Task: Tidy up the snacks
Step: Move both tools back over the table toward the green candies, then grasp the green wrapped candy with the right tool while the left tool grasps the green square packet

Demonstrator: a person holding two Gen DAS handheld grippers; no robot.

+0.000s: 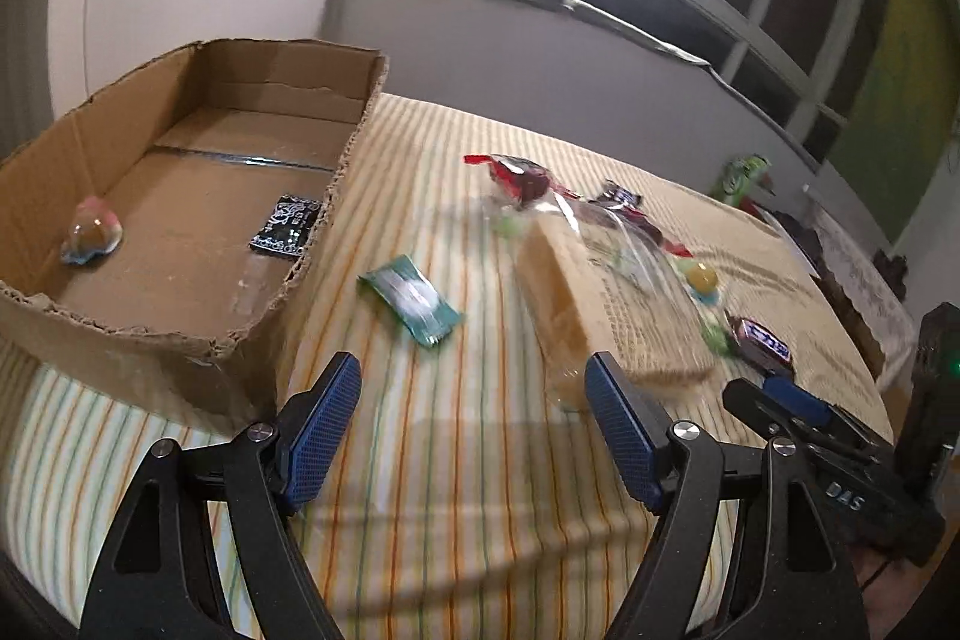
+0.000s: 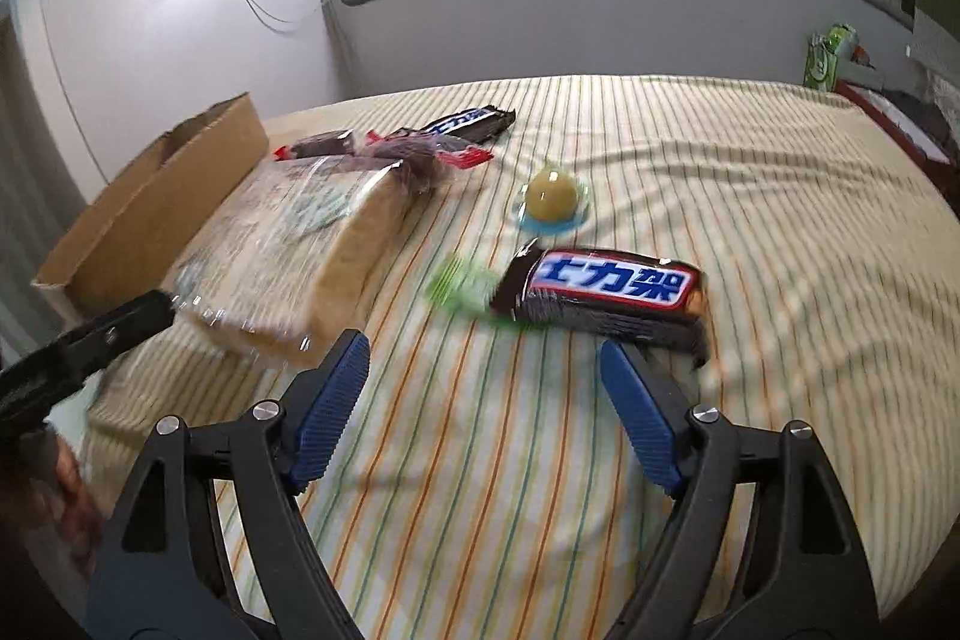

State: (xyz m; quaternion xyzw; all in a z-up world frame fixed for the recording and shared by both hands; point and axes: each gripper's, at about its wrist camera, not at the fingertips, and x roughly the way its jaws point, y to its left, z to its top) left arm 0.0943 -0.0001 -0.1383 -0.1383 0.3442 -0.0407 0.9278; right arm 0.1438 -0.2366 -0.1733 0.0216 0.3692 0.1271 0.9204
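The chocolate bar (image 2: 606,301) lies on the striped cloth (image 2: 750,196) just ahead of my right gripper (image 2: 483,370), nearest its right finger and outside the gap, with a jelly cup (image 2: 552,202) beyond it; those jaws stand wide and hold nothing. The clear-wrapped bread (image 1: 594,304) lies just past my left gripper (image 1: 474,388), by its right finger, and those jaws are also wide and empty, with a green packet (image 1: 411,298) ahead between them. To the left stands the box (image 1: 336,172), holding a black packet (image 1: 285,226) and a pink sweet (image 1: 93,232).
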